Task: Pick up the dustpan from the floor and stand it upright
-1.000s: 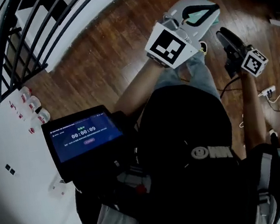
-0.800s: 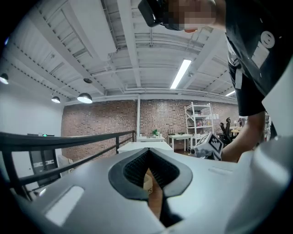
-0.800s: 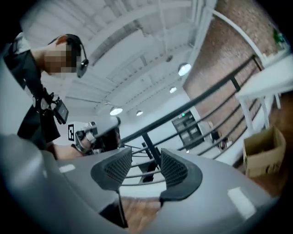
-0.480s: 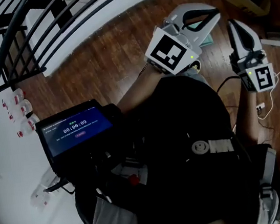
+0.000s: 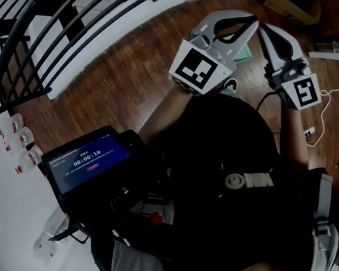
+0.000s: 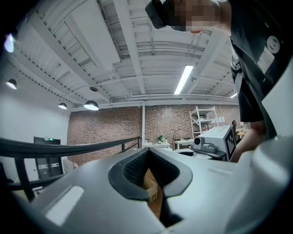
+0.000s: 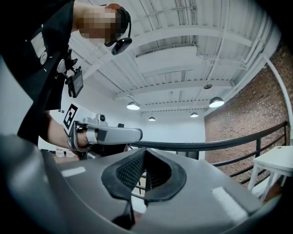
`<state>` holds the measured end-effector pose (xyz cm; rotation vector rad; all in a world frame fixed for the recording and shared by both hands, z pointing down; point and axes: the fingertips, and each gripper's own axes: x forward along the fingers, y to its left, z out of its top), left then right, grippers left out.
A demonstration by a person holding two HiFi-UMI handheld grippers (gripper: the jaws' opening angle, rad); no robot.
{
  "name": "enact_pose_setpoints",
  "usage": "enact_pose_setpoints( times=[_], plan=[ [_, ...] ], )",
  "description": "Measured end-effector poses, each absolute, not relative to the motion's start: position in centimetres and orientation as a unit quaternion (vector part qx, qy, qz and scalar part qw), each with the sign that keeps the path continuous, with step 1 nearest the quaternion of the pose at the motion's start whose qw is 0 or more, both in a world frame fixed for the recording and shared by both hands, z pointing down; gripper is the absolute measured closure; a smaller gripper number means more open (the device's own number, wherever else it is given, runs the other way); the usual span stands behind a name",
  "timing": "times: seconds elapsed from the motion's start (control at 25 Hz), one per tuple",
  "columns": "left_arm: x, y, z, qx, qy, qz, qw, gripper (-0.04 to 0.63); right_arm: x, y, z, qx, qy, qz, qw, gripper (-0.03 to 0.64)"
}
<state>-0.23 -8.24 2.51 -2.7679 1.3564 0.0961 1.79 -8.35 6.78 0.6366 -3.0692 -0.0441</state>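
The left gripper point(image 6: 147, 154) and right gripper point(image 7: 144, 153) are both clenched empty, level above the floor point(image 5: 123, 75). Release one, lower it, and approach the dustpan, not clearly in view, squarely.

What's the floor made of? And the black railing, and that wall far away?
The floor looks like wood planks, brown and slightly glossy: board seams and grain show. The black railing is probably painted metal, judging by its slim smooth bar. The far wall is bare red brick, with mortar lines in rows.
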Motion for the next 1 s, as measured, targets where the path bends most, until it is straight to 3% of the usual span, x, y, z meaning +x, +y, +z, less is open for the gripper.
enact_pose_setpoints(
  times=[0.48,1.0],
  plan=[
    [-1.0,-8.2,3.3,-0.894,0.448,-0.002,0.003,0.578,1.1,-8.6,6.4,0.210,-0.978,0.004,0.010,0.615],
    [0.0,-8.5,2.4,-0.900,0.435,0.017,0.037,0.578,0.8,-8.8,6.2,0.198,-0.980,-0.025,0.008,0.615]
  ],
)
